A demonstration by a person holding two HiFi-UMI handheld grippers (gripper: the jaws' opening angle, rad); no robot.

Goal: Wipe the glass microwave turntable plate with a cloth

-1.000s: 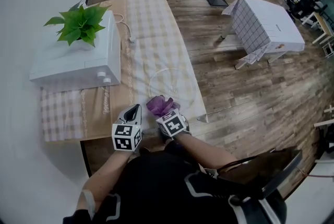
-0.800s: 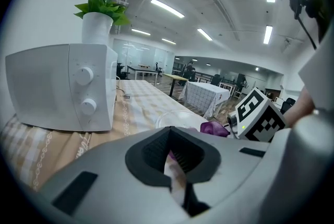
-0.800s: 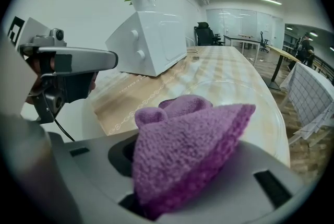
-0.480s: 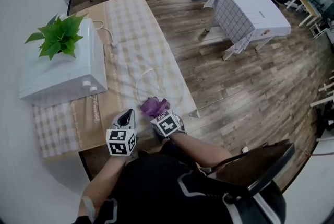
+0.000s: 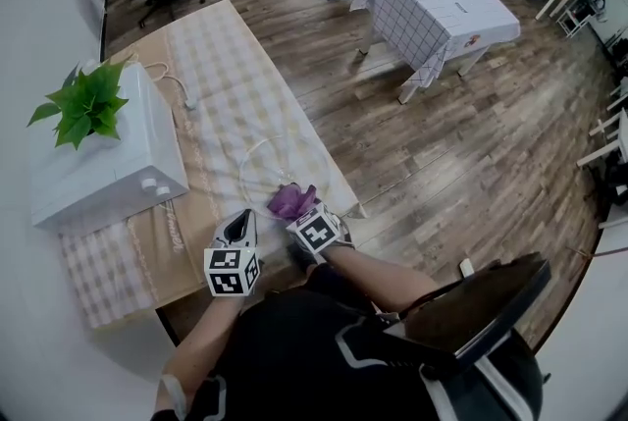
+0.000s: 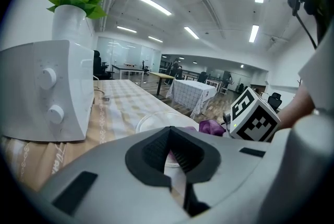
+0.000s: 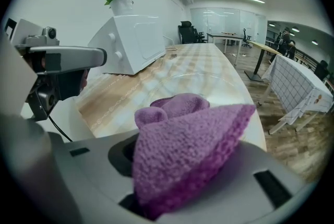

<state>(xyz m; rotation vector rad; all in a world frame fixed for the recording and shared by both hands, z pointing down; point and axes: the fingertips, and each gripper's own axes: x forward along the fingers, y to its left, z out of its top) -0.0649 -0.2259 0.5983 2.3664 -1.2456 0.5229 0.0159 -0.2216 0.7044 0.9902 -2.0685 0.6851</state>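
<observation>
Head view. The glass turntable plate (image 5: 247, 176) lies flat on the checked tablecloth (image 5: 211, 56), near the table's front edge, right of the white microwave (image 5: 93, 164) with the plant (image 5: 83, 105) on top. The right gripper (image 5: 302, 216) is clamped on the purple cloth (image 5: 289, 200), which sits over the plate's near rim; I cannot tell whether it touches the glass. The left gripper (image 5: 238, 225) hangs just left of it, short of the rim.

Left gripper view. Jaws drawn together, nothing between them. The plate shows ahead and slightly right; the cloth and the right gripper's marker cube are off to the right.

Right gripper view. Jaws pinch a folded wedge of cloth, its loose bulge hanging forward. The plate lies straight ahead along the jaw line, just beyond the cloth.

Judgement: the plate is round, so there is no axis to line up with. The right gripper is the nearer; a short push forward and down should put cloth on glass. The left is placed to steady the rim.
</observation>
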